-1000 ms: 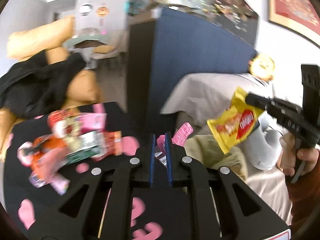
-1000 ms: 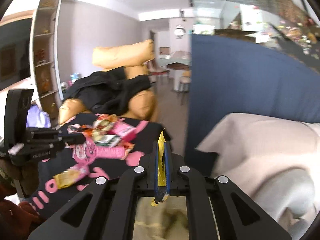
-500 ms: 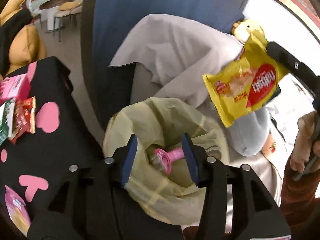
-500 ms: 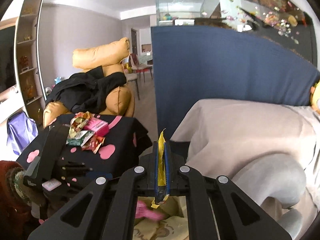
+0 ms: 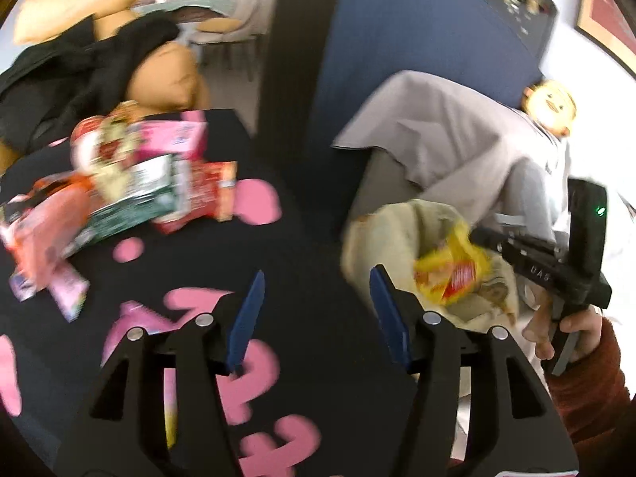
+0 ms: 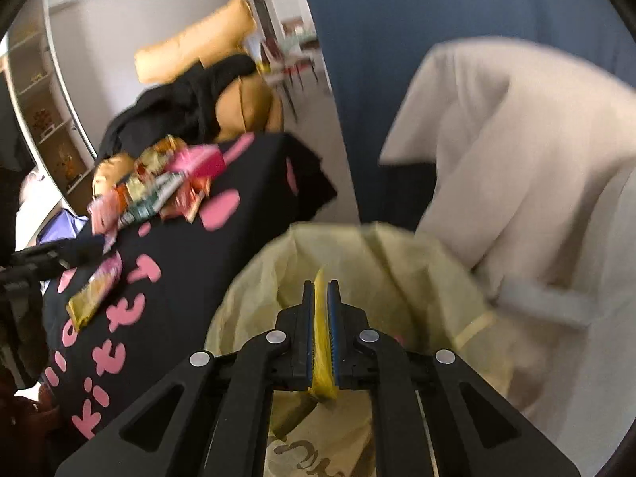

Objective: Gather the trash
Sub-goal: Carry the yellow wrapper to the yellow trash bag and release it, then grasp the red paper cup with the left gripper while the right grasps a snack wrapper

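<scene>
Two grippers are working: right gripper (image 6: 322, 298) is pinching the yellow wrapper (image 5: 449, 274) above the bin bag (image 6: 397, 254); left gripper (image 5: 314, 310) is gaping empty; releasing off-centre risks missing.

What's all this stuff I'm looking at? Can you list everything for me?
Yellow snack packet: one, yellow with red, over the bag's mouth, pinched in the right tongs.
Trash bag: one, pale yellow, open, beside the table.
Wrapper pile: several, pink, red, green and orange, heaped at the table's far side.
Loose packet: one, yellow-orange, alone on the table, nearer than the pile.
Table cover: one, black with pink shapes.
Grey blanket: one, draped behind the bag.
Orange cushions: a few, under a black garment.
Blue panel: one, upright behind.
Left tongs: open, empty.
Right tongs: shut on the packet.
Right hand: red sleeve.
</scene>
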The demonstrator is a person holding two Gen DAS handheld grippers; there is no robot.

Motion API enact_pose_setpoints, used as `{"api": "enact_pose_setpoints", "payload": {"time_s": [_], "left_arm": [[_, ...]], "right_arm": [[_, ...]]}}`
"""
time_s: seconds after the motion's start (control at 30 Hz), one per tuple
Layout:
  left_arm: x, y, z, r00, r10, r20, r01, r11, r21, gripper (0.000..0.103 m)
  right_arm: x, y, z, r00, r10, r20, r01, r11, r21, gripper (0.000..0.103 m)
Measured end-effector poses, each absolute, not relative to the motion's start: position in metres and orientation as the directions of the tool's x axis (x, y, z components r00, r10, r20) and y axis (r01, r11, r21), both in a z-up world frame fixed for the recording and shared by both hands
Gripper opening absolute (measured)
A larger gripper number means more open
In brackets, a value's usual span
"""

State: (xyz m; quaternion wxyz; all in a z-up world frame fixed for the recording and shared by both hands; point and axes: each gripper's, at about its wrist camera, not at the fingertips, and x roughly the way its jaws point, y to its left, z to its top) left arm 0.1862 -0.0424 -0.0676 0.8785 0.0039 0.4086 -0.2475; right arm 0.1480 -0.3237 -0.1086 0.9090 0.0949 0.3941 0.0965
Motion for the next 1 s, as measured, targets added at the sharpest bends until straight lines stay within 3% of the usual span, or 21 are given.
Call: {"api": "enact_pose_setpoints", "payload": {"time_s": [0.03, 0.07, 0.1, 0.57, 0.83, 1.0], "left_arm": [[0.185, -0.032, -0.067, 0.555, -0.421, -0.717, 0.424, 0.885, -0.191, 0.055], [0.184, -0.020, -0.067, 0.572, -0.407, -0.713, 0.406, 0.895, -0.184, 0.056], [0.183, -0.010, -0.066, 0.586, -0.394, -0.709, 0.390, 0.903, -0.179, 0.057], [0.174, 0.121, -0.081, 0.685, -0.219, -0.695, 0.119, 0.975, -0.189, 0.058], [0.159, 0.153, -0.087, 0.691, -0.243, -0.680, 0.132, 0.968, -0.213, 0.058], [0.165, 0.160, -0.076, 0.752, -0.243, -0.612, 0.187, 0.970, -0.155, 0.058]], "right_arm": [[0.148, -0.325, -0.111, 0.668, 0.242, -0.704, -0.089, 0.965, 0.247, 0.022], [0.146, -0.327, -0.112, 0.671, 0.235, -0.704, -0.081, 0.966, 0.246, 0.041], [0.145, -0.329, -0.111, 0.677, 0.231, -0.699, -0.073, 0.966, 0.248, 0.052], [0.147, -0.271, -0.067, 0.700, 0.249, -0.670, -0.159, 0.968, 0.194, 0.053], [0.171, -0.178, -0.075, 0.659, 0.314, -0.683, -0.294, 0.944, 0.150, 0.053], [0.196, -0.134, -0.074, 0.667, 0.320, -0.672, -0.346, 0.933, 0.100, 0.053]]}}
